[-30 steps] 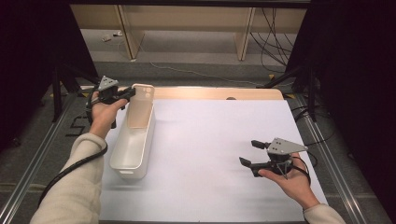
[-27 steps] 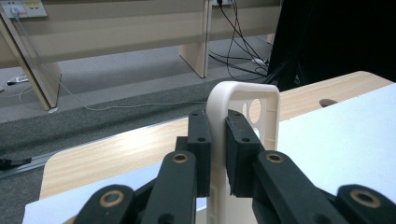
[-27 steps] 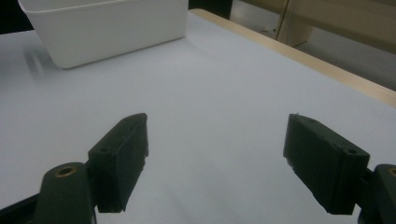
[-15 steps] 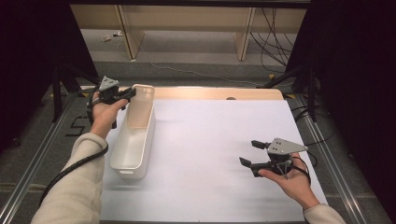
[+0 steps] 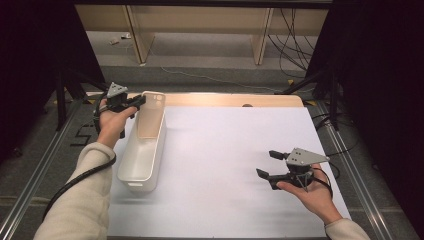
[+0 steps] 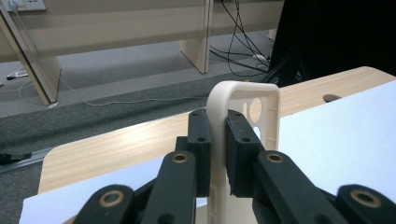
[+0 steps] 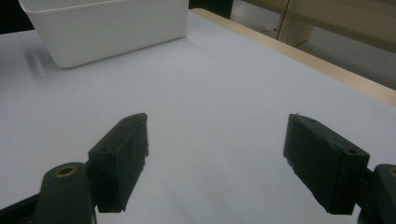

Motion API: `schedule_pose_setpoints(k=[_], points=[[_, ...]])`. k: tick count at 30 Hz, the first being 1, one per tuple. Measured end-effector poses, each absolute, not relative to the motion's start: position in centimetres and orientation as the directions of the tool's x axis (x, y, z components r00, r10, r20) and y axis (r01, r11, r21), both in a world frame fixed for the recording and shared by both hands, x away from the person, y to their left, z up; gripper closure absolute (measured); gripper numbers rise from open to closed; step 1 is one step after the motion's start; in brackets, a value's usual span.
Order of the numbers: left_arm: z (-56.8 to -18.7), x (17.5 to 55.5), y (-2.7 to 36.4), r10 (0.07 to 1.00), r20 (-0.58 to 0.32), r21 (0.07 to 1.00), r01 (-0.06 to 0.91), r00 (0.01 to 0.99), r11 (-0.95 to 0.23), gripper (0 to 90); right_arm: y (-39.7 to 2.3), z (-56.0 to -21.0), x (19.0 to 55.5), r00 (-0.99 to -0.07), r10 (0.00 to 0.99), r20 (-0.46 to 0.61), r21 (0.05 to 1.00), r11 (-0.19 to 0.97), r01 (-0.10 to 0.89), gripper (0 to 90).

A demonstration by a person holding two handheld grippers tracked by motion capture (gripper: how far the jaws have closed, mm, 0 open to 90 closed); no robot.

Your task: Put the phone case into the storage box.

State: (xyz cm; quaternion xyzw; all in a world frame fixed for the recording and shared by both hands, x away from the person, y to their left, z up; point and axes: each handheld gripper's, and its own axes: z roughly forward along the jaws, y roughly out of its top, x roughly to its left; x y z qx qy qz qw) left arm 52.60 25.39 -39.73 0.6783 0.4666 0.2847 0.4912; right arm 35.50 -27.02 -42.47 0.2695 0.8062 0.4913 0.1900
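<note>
A long white plastic bin [image 5: 142,145] lies at the left of the white table sheet, its far end raised. My left gripper [image 5: 134,103] is shut on the bin's far rim. In the left gripper view the two black jaws pinch that white rim [image 6: 218,116], which has round holes near its top. My right gripper [image 5: 266,163] hovers open over the right part of the sheet, nothing between its jaws. In the right gripper view its open gripper [image 7: 217,158] points across the bare sheet toward the bin [image 7: 107,28] in the distance.
The white sheet [image 5: 225,150] covers most of a wooden table [image 5: 230,100]. Metal rails [image 5: 45,165] run along both sides. Beyond the table stand wooden shelf legs [image 5: 137,35] and loose cables [image 5: 295,30] on a grey floor.
</note>
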Motion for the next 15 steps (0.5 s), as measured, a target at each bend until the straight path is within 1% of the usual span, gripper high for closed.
schedule_pose_setpoints(k=[15], points=[[-40.00, 52.69, 25.70, 0.915, -0.079, 0.927, 0.366, 0.395, -0.078, 81.1, -27.02, -42.48, 35.51, -0.783, 0.621, -0.042, 0.894, 0.373, 0.247, 23.2]])
